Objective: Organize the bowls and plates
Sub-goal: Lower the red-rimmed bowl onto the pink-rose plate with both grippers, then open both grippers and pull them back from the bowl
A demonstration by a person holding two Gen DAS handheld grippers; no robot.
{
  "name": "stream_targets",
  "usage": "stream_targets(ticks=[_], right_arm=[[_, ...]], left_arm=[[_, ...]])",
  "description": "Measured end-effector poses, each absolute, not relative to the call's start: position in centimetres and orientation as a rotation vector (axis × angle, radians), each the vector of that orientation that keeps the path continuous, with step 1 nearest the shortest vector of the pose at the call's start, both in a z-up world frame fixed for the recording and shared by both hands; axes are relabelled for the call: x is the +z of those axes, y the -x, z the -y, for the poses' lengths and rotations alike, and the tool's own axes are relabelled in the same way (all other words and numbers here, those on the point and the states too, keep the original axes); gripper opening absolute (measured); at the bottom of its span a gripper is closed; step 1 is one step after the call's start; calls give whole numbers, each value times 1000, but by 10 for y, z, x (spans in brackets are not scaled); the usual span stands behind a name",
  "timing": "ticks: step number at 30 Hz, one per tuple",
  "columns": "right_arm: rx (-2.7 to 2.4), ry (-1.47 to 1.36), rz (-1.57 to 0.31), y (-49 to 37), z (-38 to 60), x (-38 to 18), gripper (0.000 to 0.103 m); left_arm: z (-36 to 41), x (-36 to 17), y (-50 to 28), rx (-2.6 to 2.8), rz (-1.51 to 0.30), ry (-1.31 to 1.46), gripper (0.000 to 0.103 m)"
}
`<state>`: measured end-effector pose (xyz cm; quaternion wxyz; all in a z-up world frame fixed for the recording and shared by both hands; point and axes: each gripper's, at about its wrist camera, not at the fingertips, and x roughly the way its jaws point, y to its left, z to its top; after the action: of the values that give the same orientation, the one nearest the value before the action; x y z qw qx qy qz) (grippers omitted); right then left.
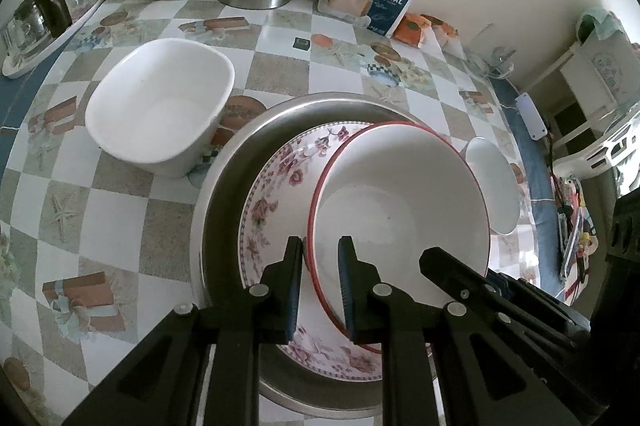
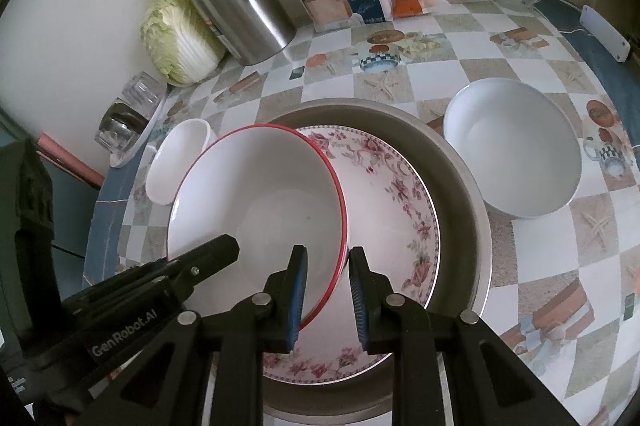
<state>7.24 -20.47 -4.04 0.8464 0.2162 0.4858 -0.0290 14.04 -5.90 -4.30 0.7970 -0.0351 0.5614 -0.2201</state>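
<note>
On my checkered table [image 1: 120, 226] sits the steel basin [image 1: 228, 194] holding the floral plate [image 1: 276, 182]. Over it, tilted, hangs the red-rimmed bowl [image 1: 400, 194], apparently pinched at opposite rims by my left gripper [image 1: 320, 246] and right gripper [image 2: 329, 254].

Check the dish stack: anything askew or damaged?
The red-rimmed bowl sits off-centre and tilted on the floral plate in the steel pan, gripped at opposite rims by both jaws. No chips or spills visible.

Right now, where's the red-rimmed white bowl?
The red-rimmed white bowl sits tilted over the floral plate inside the round metal tray, its rim pinched on opposite sides by both hand-held grippers.
</note>
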Motion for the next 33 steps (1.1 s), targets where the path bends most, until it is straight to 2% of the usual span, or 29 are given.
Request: stream_targets(ticks=[18, 33], right_arm=[[-79, -479, -1009, -79, 210, -40, 24], [-94, -521, -977, -85, 216, -44, 27]], left_arm=[[58, -50, -150, -485, -1215, 151, 17], [61, -52, -157, -494, -1212, 193, 24]])
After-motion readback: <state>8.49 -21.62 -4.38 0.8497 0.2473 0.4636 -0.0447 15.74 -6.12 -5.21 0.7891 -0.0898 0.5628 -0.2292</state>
